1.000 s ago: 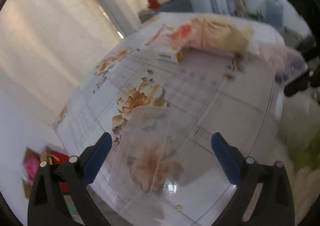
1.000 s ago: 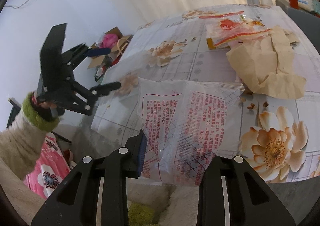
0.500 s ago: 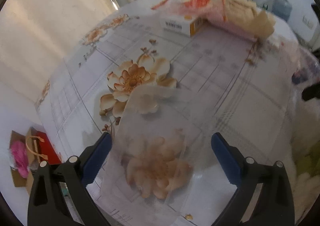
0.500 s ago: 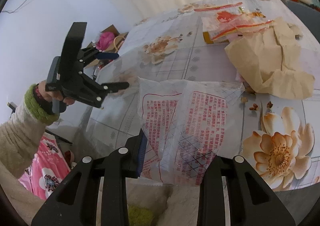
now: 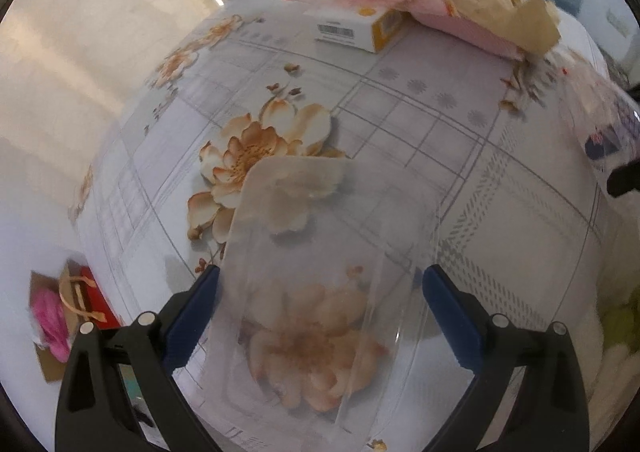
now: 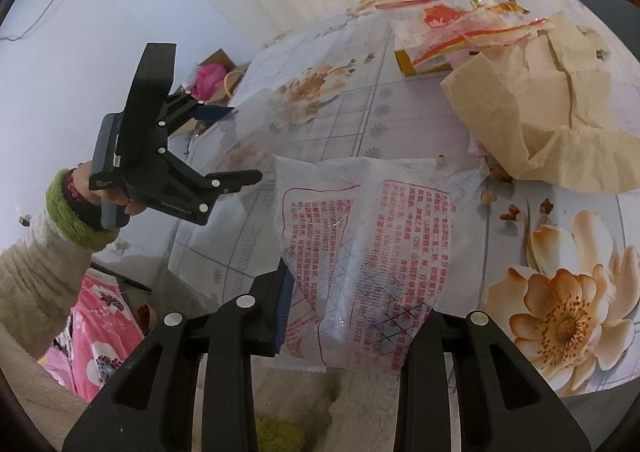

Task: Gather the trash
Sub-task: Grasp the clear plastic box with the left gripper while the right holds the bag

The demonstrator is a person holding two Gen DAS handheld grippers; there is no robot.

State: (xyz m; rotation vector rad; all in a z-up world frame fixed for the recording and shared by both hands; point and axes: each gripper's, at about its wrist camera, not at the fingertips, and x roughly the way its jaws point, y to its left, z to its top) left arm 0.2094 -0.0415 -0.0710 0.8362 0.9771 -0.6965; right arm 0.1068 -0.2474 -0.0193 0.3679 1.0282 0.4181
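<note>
The left gripper [image 5: 316,316] hangs over the table [image 5: 500,188] with jaws wide, a clear tray [image 5: 320,252] between them, untouched. The right gripper [image 6: 344,316] holds a printed bag [image 6: 360,236] in narrow jaws at the table's near edge. Brown paper [image 6: 552,100] and a box [image 5: 360,26] lie at one o'clock.

Two wrist cameras, one floral surface [image 5: 500,212]
Each looks steeply down, close, along its gripper; both share the brown paper [image 6: 560,124].
</note>
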